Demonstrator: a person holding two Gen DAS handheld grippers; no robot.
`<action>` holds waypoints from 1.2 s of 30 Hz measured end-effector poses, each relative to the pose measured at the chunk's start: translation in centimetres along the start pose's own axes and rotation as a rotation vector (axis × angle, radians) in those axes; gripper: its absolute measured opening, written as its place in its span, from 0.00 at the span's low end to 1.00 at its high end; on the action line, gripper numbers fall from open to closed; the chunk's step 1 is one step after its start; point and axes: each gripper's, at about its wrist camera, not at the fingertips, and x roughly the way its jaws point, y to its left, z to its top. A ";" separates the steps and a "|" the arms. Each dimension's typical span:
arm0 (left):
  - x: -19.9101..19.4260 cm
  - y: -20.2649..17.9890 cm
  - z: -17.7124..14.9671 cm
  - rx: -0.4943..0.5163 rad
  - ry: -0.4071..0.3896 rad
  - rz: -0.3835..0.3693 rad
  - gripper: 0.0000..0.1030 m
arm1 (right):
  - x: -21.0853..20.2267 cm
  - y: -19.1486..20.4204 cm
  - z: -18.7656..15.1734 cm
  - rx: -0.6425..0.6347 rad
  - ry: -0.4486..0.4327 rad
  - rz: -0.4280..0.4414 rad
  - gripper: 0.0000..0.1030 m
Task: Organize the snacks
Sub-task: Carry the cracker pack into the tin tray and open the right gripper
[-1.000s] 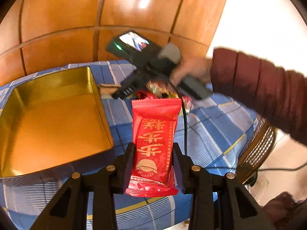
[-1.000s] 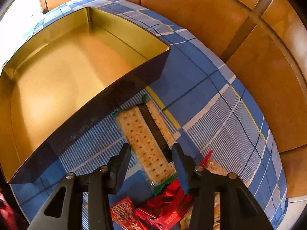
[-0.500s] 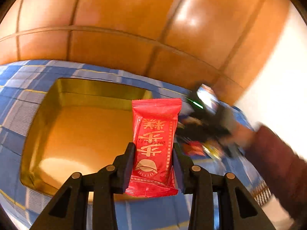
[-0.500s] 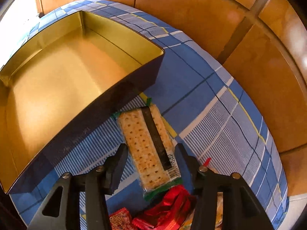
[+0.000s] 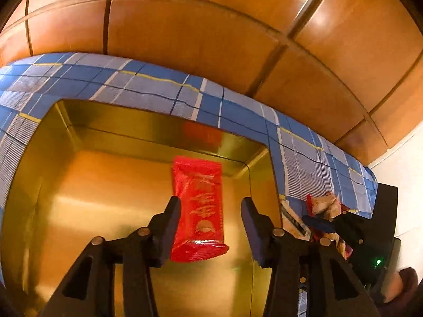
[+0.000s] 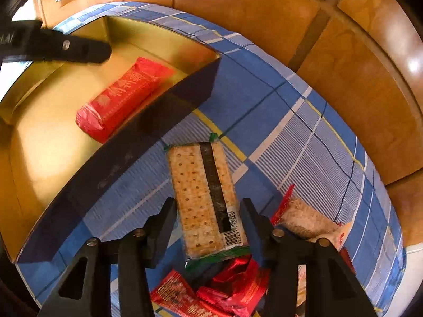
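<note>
**Red packet let go into the tin**

The left gripper [image 5: 211, 208] has just been opening its jaws. A second ago they pinched the red packet [image 5: 197, 206] out over the tablecloth; now there is a clear gap on the right side, and on the left the packet at most brushes the finger. In the right wrist view the same packet lies flat on the floor of the gold tin [image 6: 39, 142], near its right wall, with the left gripper above it. By my reading one snack is stowed and that hand is free for the next.

The right gripper [image 6: 208, 212] has also just been opening its jaws. They stand apart on either side of the cracker packet [image 6: 203, 198], which lies on the cloth just right of the tin, and I see no pad pressing it. The grab looks not yet made.

Nearer than the crackers sits a heap of other snacks [image 6: 232, 288], red wrappers and a paler one.

Everything rests on a blue checked tablecloth [image 6: 277, 100] with white and yellow lines. Glossy wooden panelling [image 5: 211, 39] runs behind the table, and a pale wall [image 5: 407, 179] shows at far right.
</note>
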 end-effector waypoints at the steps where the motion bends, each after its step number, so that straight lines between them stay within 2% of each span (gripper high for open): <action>1: -0.1 0.1 0.1 0.002 -0.007 0.001 0.47 | 0.3 -0.3 0.0 0.017 0.006 0.009 0.51; 3: -1.0 0.1 -0.8 0.015 -0.023 -0.003 0.49 | 0.6 -0.7 0.1 0.028 0.003 0.023 0.52; 7: -3.1 0.1 -3.5 0.040 -0.060 0.035 0.53 | 1.1 -1.3 0.1 0.052 -0.005 0.049 0.52; 8: -3.8 0.0 -4.4 0.050 -0.072 0.048 0.57 | 1.1 -1.5 0.1 0.066 -0.006 0.055 0.52; 13: -6.0 -0.7 -7.8 0.098 -0.123 0.129 0.62 | 1.4 -1.9 0.1 0.122 -0.016 0.047 0.47; 17: -7.4 -0.5 -10.0 0.112 -0.151 0.206 0.63 | 1.2 -1.6 -0.2 0.193 -0.008 0.028 0.47; 19: -8.0 -0.3 -10.9 0.113 -0.159 0.252 0.67 | 1.0 -1.7 -0.3 0.244 0.002 0.029 0.47; 22: -9.2 0.1 -12.3 0.109 -0.190 0.254 0.70 | 0.6 -1.9 -0.7 0.317 -0.009 0.026 0.46; 30: -12.5 0.5 -14.7 0.093 -0.283 0.292 0.73 | -3.9 -1.9 -2.3 0.499 -0.147 0.061 0.46; 36: -14.3 0.6 -15.3 0.094 -0.324 0.316 0.75 | -7.8 1.1 -2.6 0.544 -0.234 0.145 0.46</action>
